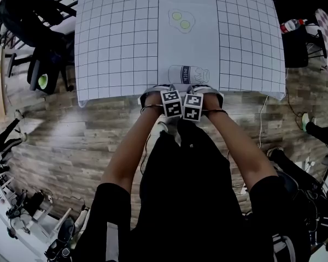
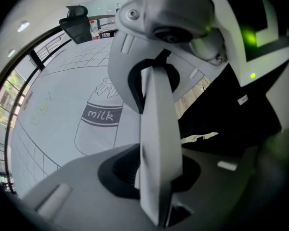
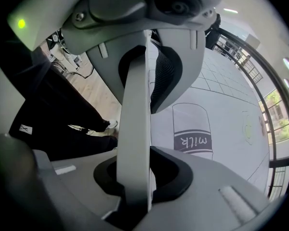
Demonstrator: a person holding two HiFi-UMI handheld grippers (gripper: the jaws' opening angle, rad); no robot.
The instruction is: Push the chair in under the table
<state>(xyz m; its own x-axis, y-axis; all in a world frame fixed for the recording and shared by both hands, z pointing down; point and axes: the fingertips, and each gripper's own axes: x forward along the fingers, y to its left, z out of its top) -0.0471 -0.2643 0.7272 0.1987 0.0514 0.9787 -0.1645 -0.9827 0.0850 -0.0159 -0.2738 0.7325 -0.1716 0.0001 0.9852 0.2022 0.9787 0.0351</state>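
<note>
The table [image 1: 120, 42] wears a white gridded cloth with a drawn milk bottle [image 1: 188, 74] near its front edge. The pale chair [image 1: 152, 94] stands tight against that edge, and only slivers of its back show beside my hands. My left gripper [image 1: 171, 101] and right gripper [image 1: 193, 106] point down side by side over the chair back. In the left gripper view the chair back's thin pale edge [image 2: 159, 167] runs between the jaws of the left gripper [image 2: 156, 129], which is shut on it. The right gripper [image 3: 139, 114] clamps the same pale edge [image 3: 135, 143].
Black chairs [image 1: 38, 21] crowd the table's left side. A dark seat [image 1: 295, 45] and a bottle [image 1: 292, 24] stand at the right. A cable [image 1: 261, 119] trails over the wooden floor [image 1: 71, 141]. My black-clad body [image 1: 186, 190] is right behind the chair.
</note>
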